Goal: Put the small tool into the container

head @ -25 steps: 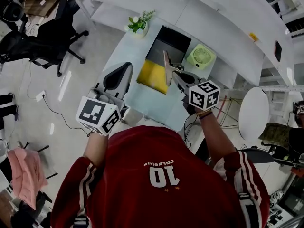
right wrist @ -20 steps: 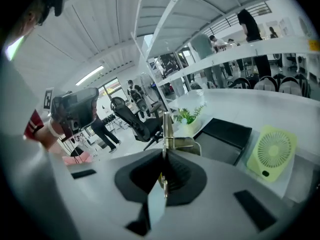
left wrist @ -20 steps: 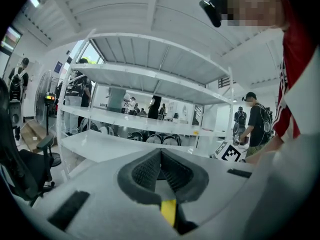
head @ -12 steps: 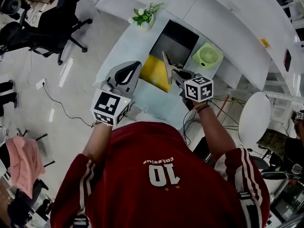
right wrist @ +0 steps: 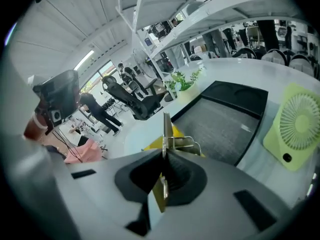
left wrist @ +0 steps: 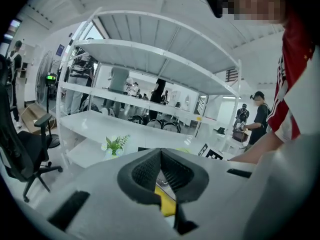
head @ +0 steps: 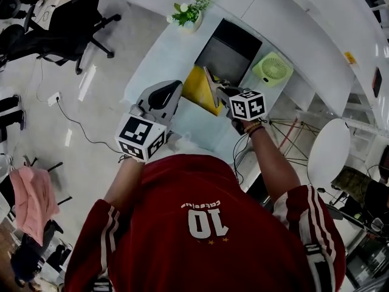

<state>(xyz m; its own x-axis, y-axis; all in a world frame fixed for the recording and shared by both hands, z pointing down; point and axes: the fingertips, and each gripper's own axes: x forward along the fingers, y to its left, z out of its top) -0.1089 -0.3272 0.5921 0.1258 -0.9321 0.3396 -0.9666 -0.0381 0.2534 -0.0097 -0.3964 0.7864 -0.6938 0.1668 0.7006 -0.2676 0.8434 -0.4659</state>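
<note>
My right gripper (head: 222, 92) (right wrist: 164, 158) is shut on a small flat metal tool (head: 211, 84) (right wrist: 166, 130), whose thin blade sticks up edge-on past the jaws. It hovers over the near end of a dark, shallow container (head: 226, 52) (right wrist: 220, 121) on the pale table (head: 167, 50), beside a yellow item (head: 200, 86) (right wrist: 176, 133). My left gripper (head: 172, 92) (left wrist: 161, 157) is shut with nothing between its pads, just left of the yellow item (left wrist: 167, 204).
A green fan (head: 272, 69) (right wrist: 295, 126) stands right of the container. A potted plant (head: 192, 14) (left wrist: 115, 145) sits at the table's far left corner. Office chairs (head: 67, 23) stand on the floor to the left, a round white table (head: 328, 152) to the right.
Both grippers have moved forward over the table toward the yellow item and container. The left one came up and to the right; the right one still holds the tool.
</note>
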